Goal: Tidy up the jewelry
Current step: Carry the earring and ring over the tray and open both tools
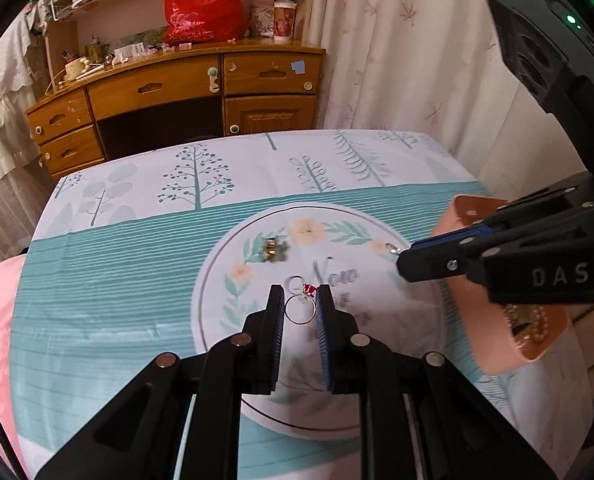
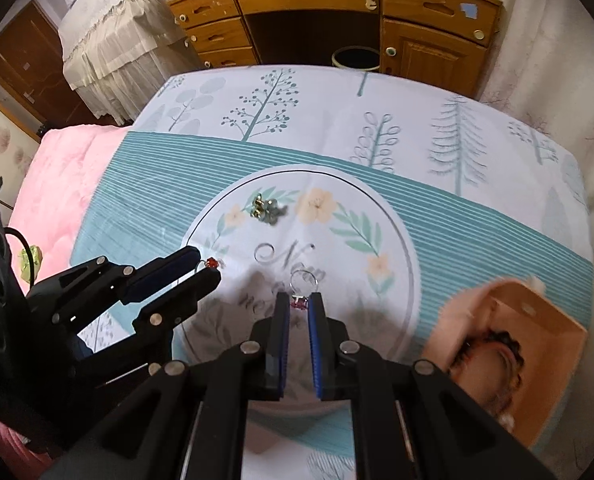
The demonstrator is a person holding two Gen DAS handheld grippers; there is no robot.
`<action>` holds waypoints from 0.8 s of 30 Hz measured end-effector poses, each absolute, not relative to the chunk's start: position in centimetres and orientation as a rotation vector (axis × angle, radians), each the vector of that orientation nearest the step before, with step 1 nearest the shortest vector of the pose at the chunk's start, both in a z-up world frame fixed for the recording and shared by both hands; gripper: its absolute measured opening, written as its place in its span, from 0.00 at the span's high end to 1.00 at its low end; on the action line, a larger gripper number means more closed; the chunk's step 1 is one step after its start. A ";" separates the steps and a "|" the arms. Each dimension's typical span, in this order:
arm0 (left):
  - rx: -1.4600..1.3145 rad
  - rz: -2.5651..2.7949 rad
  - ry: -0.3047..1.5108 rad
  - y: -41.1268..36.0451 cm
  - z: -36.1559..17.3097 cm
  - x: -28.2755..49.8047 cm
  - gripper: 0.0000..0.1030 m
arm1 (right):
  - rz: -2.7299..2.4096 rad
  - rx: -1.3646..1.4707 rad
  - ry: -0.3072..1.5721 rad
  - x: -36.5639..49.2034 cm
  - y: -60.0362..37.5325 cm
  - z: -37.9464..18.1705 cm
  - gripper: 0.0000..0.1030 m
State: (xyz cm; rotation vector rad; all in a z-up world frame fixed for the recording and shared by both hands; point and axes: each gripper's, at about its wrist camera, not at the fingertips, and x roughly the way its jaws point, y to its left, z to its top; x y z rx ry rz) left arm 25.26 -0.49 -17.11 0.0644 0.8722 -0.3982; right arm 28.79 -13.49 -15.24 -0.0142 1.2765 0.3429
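Observation:
My left gripper [image 1: 300,294] is shut on a silver ring with a red stone [image 1: 301,307], held between its fingertips above the patterned cloth [image 1: 129,264]. It also shows in the right wrist view [image 2: 208,267]. My right gripper [image 2: 299,300] is shut on a second silver ring with a red stone [image 2: 301,284]; in the left wrist view its tips [image 1: 401,258] hold it with a bit of metal [image 1: 391,247] showing. A small gold and dark jewelry piece [image 1: 273,249] lies on the cloth's round flower print, also seen in the right wrist view [image 2: 265,207].
A peach jewelry box [image 2: 533,360] with a bead necklace [image 1: 531,326] inside stands at the table's right. A wooden desk [image 1: 185,92] and a bin [image 2: 356,58] stand behind the table. A pink quilt [image 2: 65,184] lies to the left.

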 end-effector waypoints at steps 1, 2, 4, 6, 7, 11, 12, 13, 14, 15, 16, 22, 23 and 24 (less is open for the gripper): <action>0.060 -0.398 0.870 -0.8 -16.8 24.7 0.87 | 0.341 -0.009 1.269 28.3 -14.0 -14.7 0.91; 0.057 -0.397 0.870 -1.2 -16.5 24.3 0.87 | 0.337 -0.005 1.263 27.9 -14.4 -14.4 0.91; 0.048 -0.398 0.870 -1.9 -16.0 23.3 0.87 | 0.330 0.002 1.253 27.1 -15.4 -13.6 0.91; 0.035 -0.405 0.869 -2.7 -15.5 22.5 0.87 | 0.323 0.012 1.242 26.1 -16.6 -12.8 0.91; 0.030 -0.411 0.867 -3.2 -15.2 22.1 0.87 | 0.321 0.015 1.238 25.8 -17.0 -12.5 0.91; 0.019 -0.436 0.857 -5.0 -14.4 20.7 0.87 | 0.297 0.026 1.224 24.2 -19.2 -11.4 0.91; 0.018 -0.443 0.854 -5.7 -14.2 20.3 0.87 | 0.292 0.029 1.220 23.7 -19.9 -11.1 0.91; 0.017 -0.451 0.852 -6.2 -14.0 20.1 0.87 | 0.286 0.035 1.218 23.3 -20.5 -10.9 0.91; 0.017 -0.463 0.850 -6.9 -13.8 19.8 0.87 | 0.280 0.039 1.217 23.0 -20.9 -10.8 0.91; 0.016 -0.471 0.847 -7.3 -13.7 19.6 0.87 | 0.271 0.045 1.215 22.6 -21.5 -10.7 0.91; 0.016 -0.483 0.842 -8.0 -13.5 19.3 0.87 | 0.257 0.052 1.213 22.1 -22.2 -10.5 0.91; 0.000 -0.561 0.824 -11.5 -13.0 18.2 0.87 | 0.190 0.089 1.214 20.0 -26.1 -10.2 0.91; 0.001 -0.569 0.828 -12.1 -13.1 18.1 0.87 | 0.182 0.099 1.214 19.6 -26.7 -10.2 0.91; 0.008 -0.575 0.834 -12.8 -13.1 18.0 0.87 | 0.179 0.106 1.215 19.3 -27.1 -10.2 0.91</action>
